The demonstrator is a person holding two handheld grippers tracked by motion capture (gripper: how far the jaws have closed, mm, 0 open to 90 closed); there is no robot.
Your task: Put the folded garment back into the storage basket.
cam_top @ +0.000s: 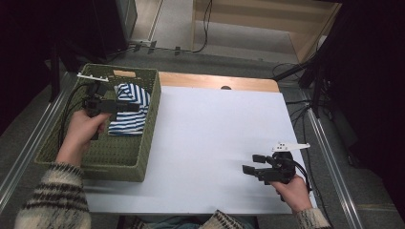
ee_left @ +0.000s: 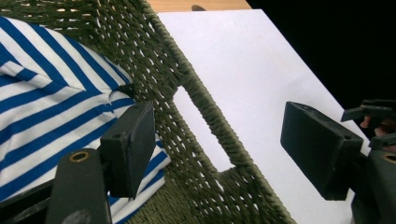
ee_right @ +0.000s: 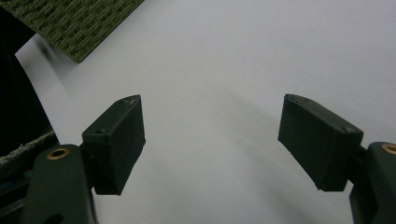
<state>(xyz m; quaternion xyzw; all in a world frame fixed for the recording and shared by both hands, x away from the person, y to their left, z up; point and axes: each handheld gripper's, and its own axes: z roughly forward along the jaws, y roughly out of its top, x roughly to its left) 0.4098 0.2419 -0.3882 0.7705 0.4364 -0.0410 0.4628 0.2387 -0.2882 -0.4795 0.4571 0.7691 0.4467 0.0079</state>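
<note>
A blue and white striped cloth [cam_top: 132, 94] lies bunched inside a green woven basket [cam_top: 114, 160] at the table's left. My left gripper [cam_top: 137, 108] hovers over the basket, pointing right, and it is open. In the left gripper view [ee_left: 219, 121] its jaws straddle the basket's right wall [ee_left: 205, 107]: one jaw hangs over the striped cloth [ee_left: 46, 93], the other over the white tabletop. It holds nothing. My right gripper [cam_top: 249, 163] stands open low over the white surface at the front right, with nothing between its jaws [ee_right: 210, 107].
The white tabletop [cam_top: 215, 129] stretches between the basket and the right gripper. The basket's corner [ee_right: 79, 23] shows at the top left of the right gripper view. Metal rails run along both table sides, and cables lie on the floor beyond.
</note>
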